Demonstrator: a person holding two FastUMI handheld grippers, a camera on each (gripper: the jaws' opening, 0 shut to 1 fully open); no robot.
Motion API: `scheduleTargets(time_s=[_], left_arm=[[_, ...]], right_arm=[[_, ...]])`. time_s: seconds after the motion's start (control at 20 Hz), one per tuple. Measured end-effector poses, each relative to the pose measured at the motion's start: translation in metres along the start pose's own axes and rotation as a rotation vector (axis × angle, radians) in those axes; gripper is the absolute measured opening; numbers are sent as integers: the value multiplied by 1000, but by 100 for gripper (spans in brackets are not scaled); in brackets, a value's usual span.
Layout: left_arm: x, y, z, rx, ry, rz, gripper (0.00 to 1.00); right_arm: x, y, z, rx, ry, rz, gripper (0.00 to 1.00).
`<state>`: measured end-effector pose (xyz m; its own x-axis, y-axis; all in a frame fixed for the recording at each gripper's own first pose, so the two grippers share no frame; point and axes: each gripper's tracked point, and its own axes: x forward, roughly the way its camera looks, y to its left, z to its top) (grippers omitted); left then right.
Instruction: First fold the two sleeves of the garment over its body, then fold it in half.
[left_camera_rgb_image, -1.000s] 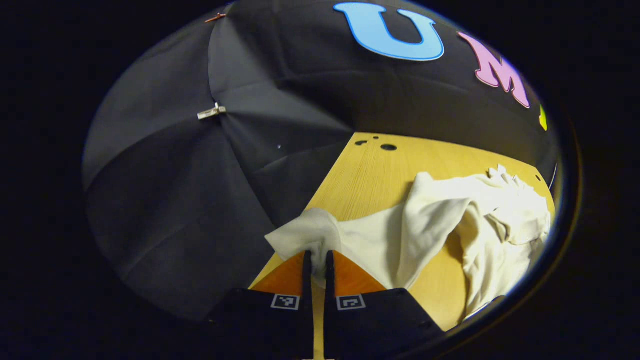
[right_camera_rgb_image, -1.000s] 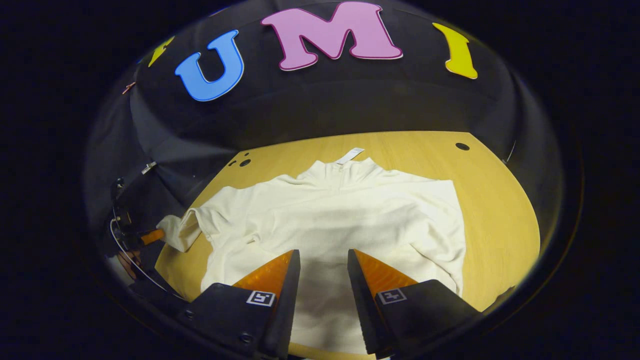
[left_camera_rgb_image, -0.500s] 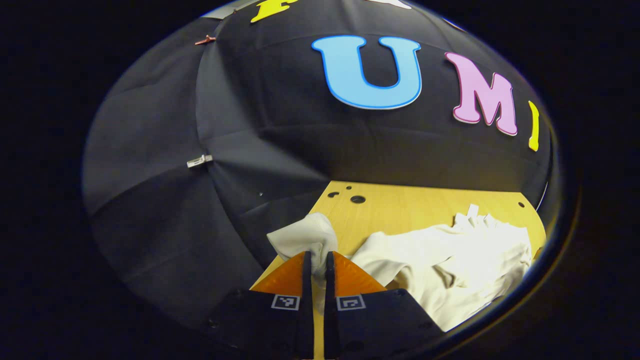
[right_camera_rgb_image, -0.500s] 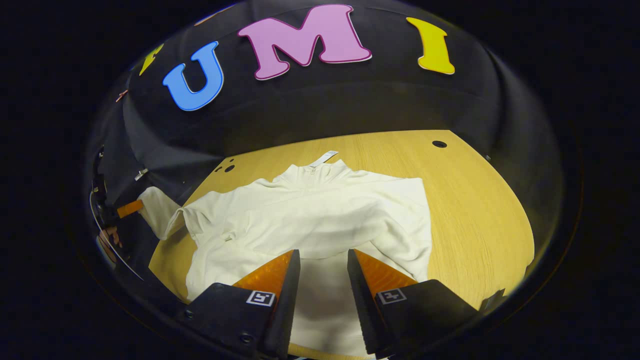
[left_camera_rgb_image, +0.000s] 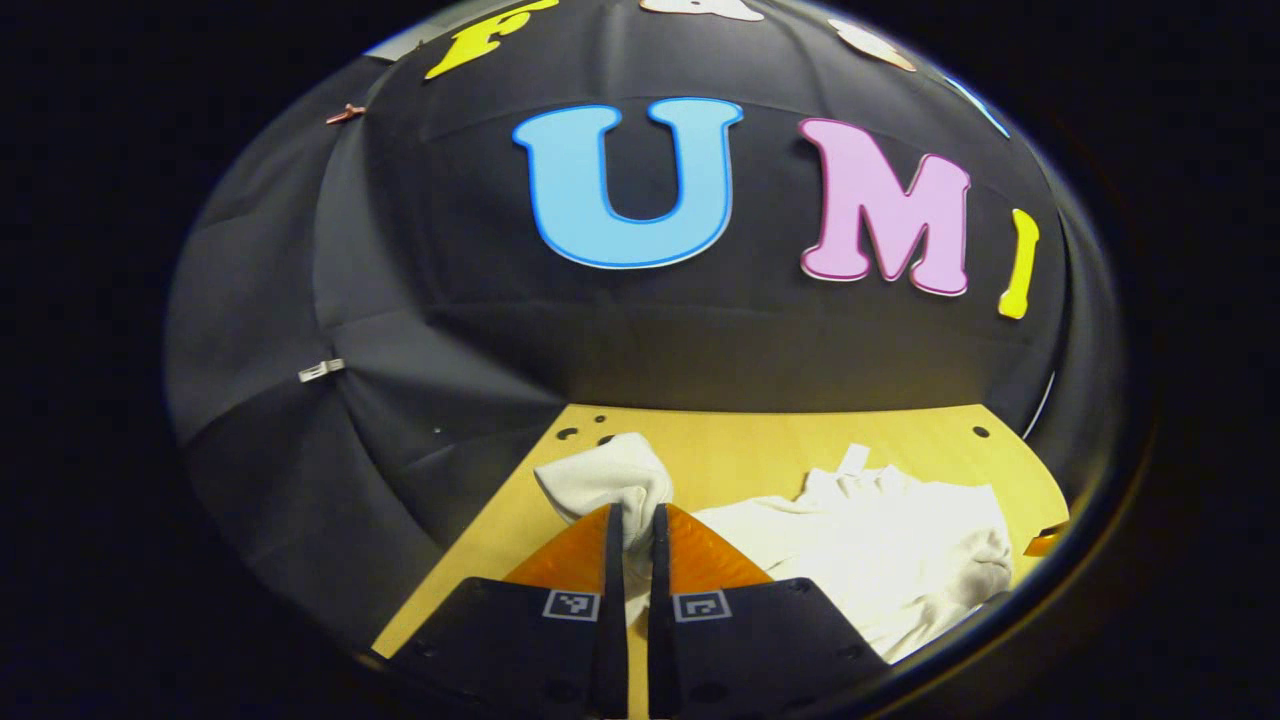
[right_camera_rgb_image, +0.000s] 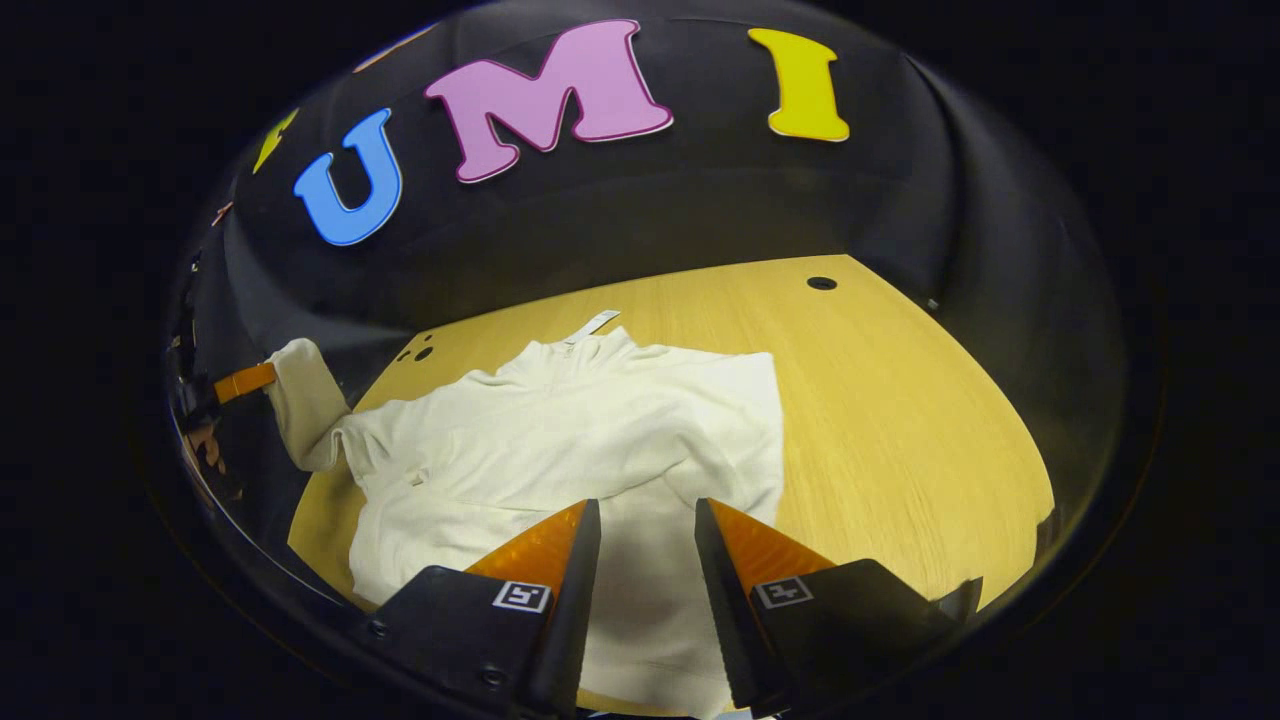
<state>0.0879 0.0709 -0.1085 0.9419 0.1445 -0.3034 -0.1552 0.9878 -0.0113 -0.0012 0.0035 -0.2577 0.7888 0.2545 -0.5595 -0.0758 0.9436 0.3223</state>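
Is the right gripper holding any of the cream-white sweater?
No, the right gripper hangs open above the cream-white sweater, its fingers spread apart with nothing between them.

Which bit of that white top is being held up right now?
Find the wooden table with the cream zip-neck pullover spread on it. At the pullover's side, the left gripper pinches one sleeve and holds it off the table; the rest lies flat.
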Motion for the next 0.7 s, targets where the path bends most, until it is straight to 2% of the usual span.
scheduleTargets(time_s=[0.15,0.2,0.25,0.5,0.7], left_arm=[[2,-38,2,24,3,-48,12],[2,-52,5,27,-1,-65,16],[2,-66,5,29,-4,-82,13],[-2,-133,13,48,-33,-157,13],[2,-186,-1,63,-13,-213,13]], right_arm=[[-7,-18,3,19,-10,-23,59],[-10,-23,3,26,-12,-28,59],[-12,-28,3,32,-14,-31,59],[-18,-55,1,40,-7,-53,59],[-20,-73,6,27,-1,-54,59]])
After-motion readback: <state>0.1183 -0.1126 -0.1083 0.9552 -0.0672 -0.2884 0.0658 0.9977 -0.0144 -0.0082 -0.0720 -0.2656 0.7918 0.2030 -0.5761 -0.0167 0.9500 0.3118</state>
